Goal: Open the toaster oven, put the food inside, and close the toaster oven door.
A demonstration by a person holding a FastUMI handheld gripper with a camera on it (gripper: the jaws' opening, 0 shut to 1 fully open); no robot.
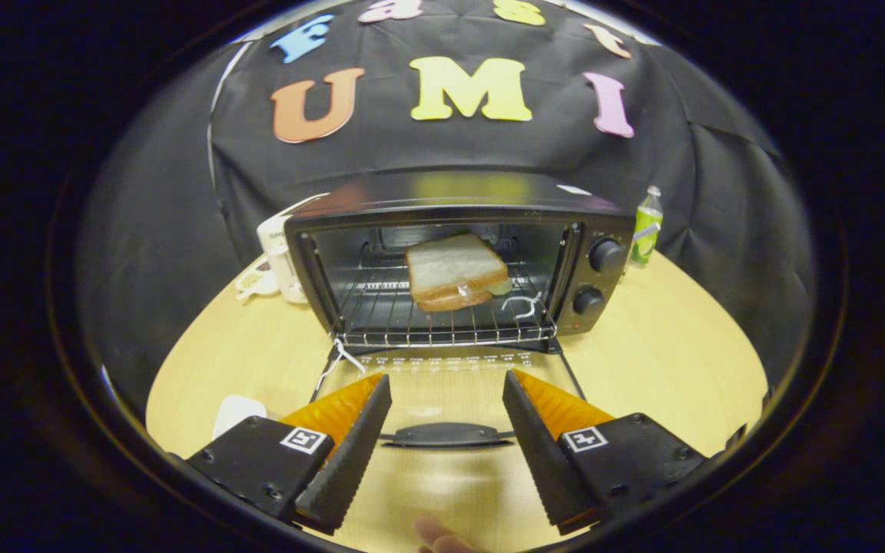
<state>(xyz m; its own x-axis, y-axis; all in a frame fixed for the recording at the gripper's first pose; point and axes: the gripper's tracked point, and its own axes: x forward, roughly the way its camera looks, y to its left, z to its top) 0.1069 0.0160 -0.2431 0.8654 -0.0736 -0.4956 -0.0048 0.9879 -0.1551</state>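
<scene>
Gripper: the gripper (446, 415) stands wide open with nothing between its fingers, hovering over the lowered door.
Fingertip: part of a person's finger (435, 534) shows just below and between the gripper's fingers.
Door handle: the dark handle (446, 435) lies between the fingers, along the near edge of the door; it looks rigid and raised off the glass, so it is the likely place to take hold for closing.
Door: the glass door (450, 376) lies folded down flat, hinged at the oven's front; it probably swings stiffly on its hinge and wants a lift from the handle, not a push on the glass, which is smooth and could slip.
Bench: the pale wooden bench (657, 361) carries everything; a small white object (236, 413) sits near the left finger, too blurred to name.
Rack: the wire rack (412, 311) sits inside the open oven, beyond the door.
Food: the sandwich (455, 271) rests on the rack, tilted, already inside the oven; it looks soft and light and would crush under a hard squeeze.
Toaster oven: the toaster oven (458, 201) stands at the back of the bench, with two knobs (605, 255) on its right panel.
Beyond: a white appliance (277, 257) stands just left of the oven, a bottle (647, 226) just right of it.
Stage: judging by this, only closing the door remains.
</scene>
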